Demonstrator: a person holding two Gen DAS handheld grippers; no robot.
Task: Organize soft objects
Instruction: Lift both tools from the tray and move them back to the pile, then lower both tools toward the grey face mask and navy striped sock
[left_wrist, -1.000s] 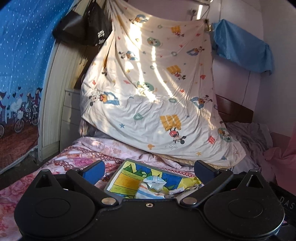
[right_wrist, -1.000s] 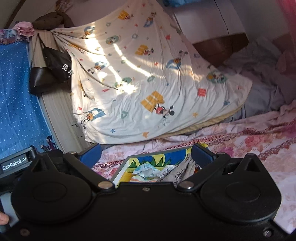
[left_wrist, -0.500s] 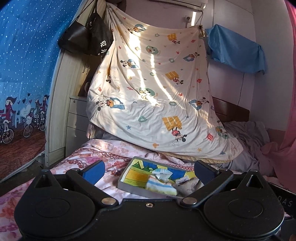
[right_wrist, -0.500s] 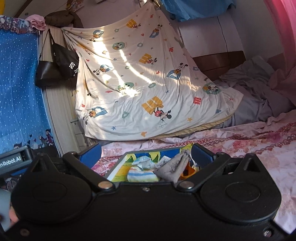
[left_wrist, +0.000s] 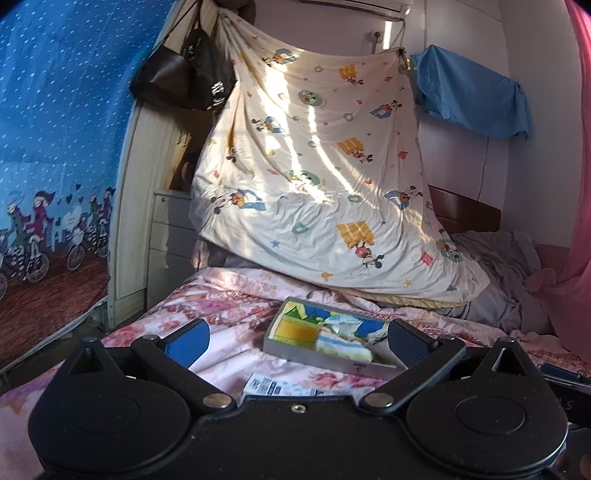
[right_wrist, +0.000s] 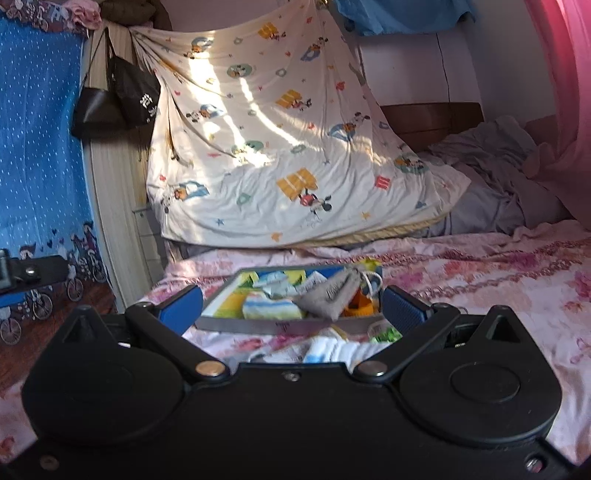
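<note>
Grey pouch (right_wrist: 330, 297), its print unreadable, lies in the tray (right_wrist: 273, 326) on the bed (right_wrist: 480, 280); both tools (left_wrist: 295, 341) (right_wrist: 291, 308) gape empty.

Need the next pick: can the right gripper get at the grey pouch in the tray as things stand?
Probably yes. The right gripper is open and empty, and the grey pouch lies on top of the other items in the tray, straight ahead between the fingers with nothing covering it.

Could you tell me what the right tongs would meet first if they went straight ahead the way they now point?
Most likely the tray on the bed: the open right tongs frame its near wall, with the grey pouch just behind. Depth is uncertain.
</note>
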